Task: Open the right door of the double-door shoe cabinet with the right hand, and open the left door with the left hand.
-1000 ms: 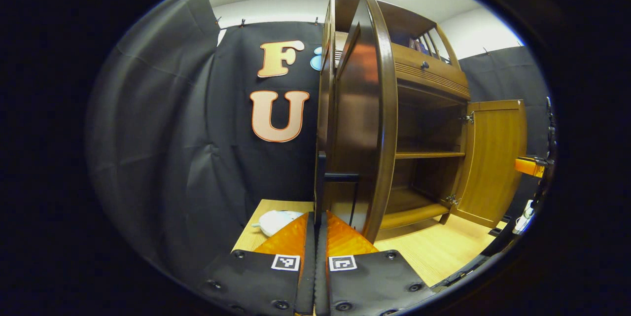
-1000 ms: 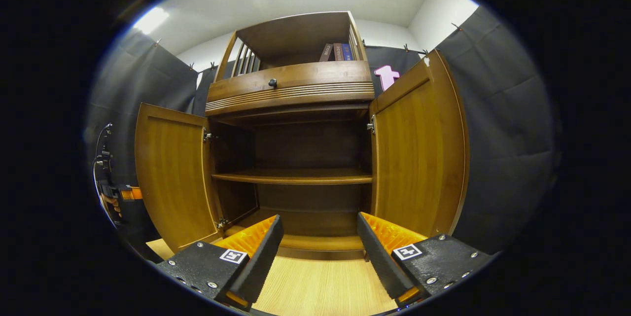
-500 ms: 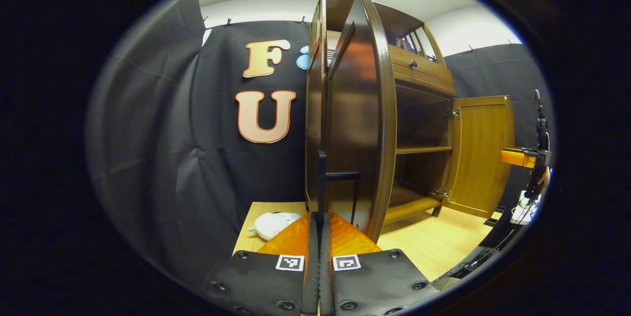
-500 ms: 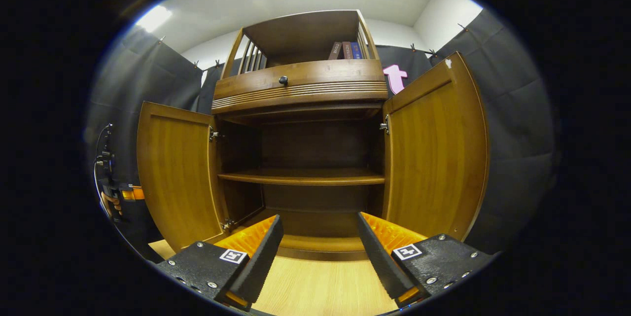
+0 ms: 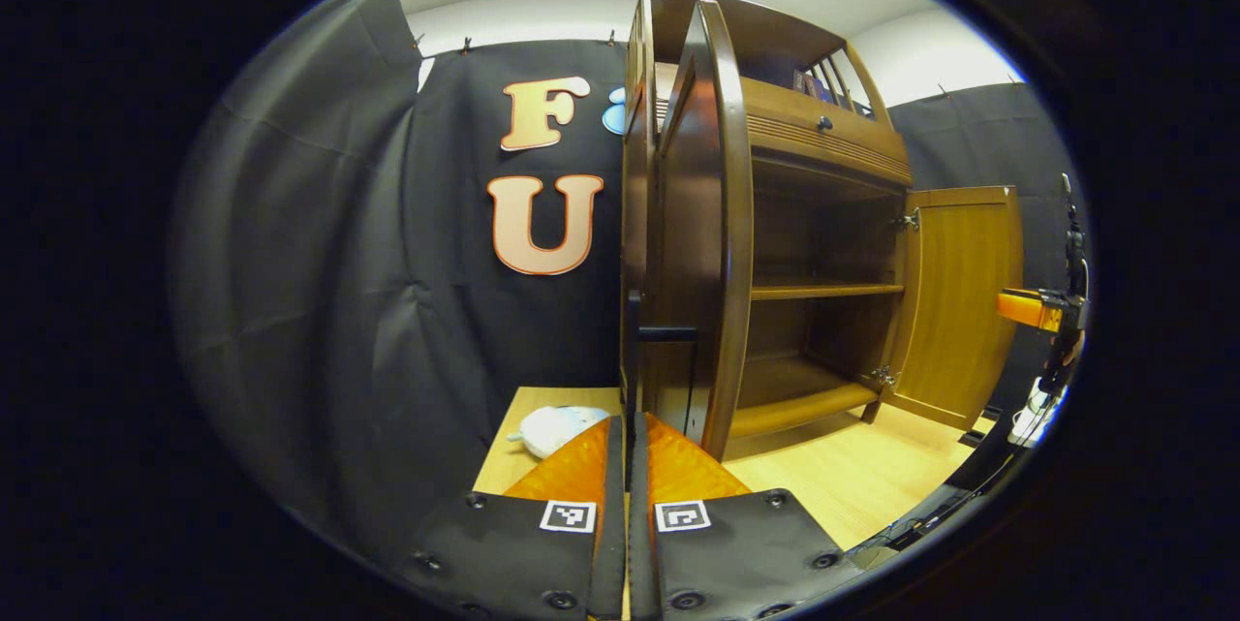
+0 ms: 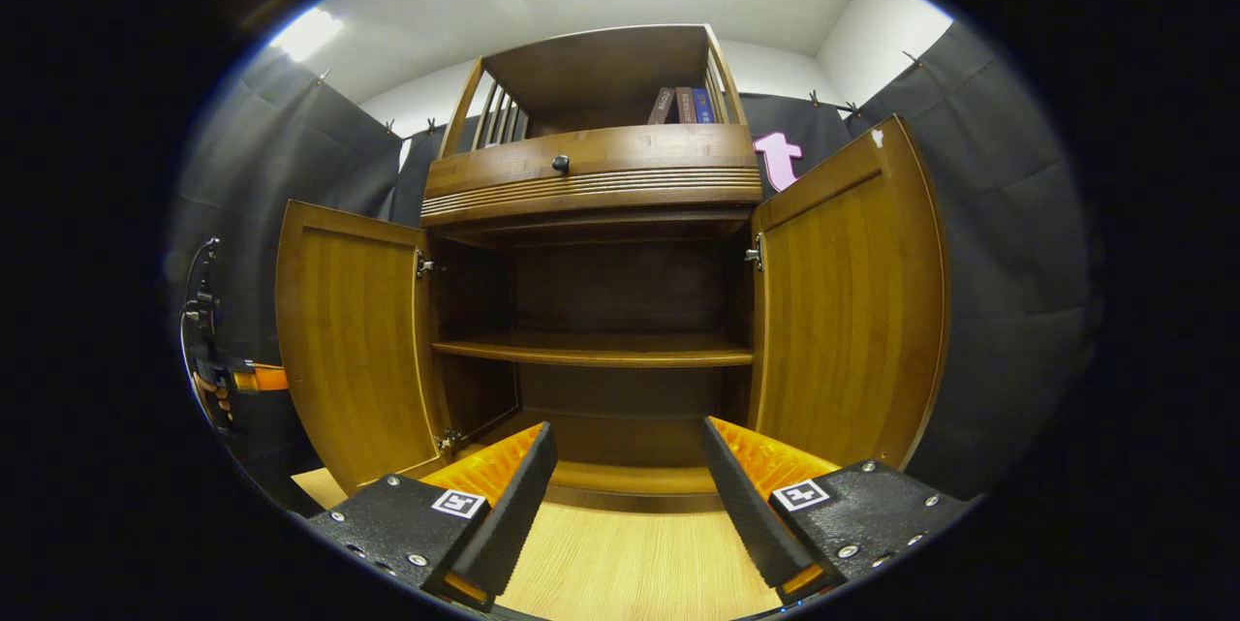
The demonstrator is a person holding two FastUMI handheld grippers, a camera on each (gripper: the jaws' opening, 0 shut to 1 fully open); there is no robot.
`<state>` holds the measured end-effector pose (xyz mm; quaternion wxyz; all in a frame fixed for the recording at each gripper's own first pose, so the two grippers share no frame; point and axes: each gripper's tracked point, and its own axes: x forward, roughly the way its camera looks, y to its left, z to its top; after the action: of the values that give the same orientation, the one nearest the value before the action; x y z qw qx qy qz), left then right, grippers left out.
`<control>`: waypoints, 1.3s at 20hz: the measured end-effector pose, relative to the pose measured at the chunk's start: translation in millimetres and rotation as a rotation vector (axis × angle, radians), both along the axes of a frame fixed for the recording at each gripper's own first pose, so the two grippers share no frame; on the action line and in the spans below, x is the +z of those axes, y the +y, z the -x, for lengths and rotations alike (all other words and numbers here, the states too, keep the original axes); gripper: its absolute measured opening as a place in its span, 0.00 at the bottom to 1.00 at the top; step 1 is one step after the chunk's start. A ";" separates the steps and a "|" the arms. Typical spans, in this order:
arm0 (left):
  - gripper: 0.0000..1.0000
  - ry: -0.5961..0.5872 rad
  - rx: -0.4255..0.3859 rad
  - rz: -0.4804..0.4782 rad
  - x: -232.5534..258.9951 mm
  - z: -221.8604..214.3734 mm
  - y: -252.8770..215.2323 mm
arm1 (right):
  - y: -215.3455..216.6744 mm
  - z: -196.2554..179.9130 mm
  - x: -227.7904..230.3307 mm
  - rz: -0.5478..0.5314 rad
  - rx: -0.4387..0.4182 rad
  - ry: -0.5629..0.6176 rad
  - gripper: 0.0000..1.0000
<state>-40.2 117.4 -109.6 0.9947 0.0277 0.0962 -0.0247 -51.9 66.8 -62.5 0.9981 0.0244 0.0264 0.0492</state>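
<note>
- Left gripper view: left claw has its fingers pressed together, clamped on the dark bar handle of the left door. The door stands straight ahead of the claw, seen nearly edge-on, swung wide out from the shoe cabinet.
- A white soft object lies on the light wooden floor, just left of the claw's fingers.
- To the right of the left door: cabinet interior, then the right door swung open, then the right claw's body at the far edge.
- Right gripper view, from left: the left claw with a hand on it, at the far edge beside the left door.
- Right claw has fingers wide apart, holding nothing; it faces the open cabinet centre-on, clear of both doors.
- Right door stands open to the claw's right.
- Counts: two doors, both open; one inner shelf; one drawer knob; about three books on the top shelf.
</note>
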 end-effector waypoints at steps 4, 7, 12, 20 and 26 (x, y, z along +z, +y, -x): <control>0.10 -0.056 0.068 -0.006 28.6 29.4 5.1 | -5.4 1.4 -0.4 -0.005 -0.003 0.006 0.99; 0.27 -0.084 0.123 -0.003 45.7 44.0 3.7 | -8.8 3.0 1.2 -0.003 -0.009 0.007 0.99; 0.60 -0.144 0.242 -0.051 81.2 65.2 -1.2 | -16.2 7.3 14.9 0.007 -0.014 0.005 0.92; 0.82 -0.176 0.224 -0.009 108.5 79.4 -47.0 | -36.0 23.1 56.5 0.051 -0.039 -0.051 0.92; 0.95 -0.191 0.198 -0.010 124.2 79.1 -65.6 | -46.3 30.9 64.9 0.064 -0.043 -0.055 0.92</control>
<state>-119.3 51.9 14.6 0.9967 0.0254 0.0036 0.0770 -82.8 20.6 2.5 0.9996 -0.0085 0.0001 0.0274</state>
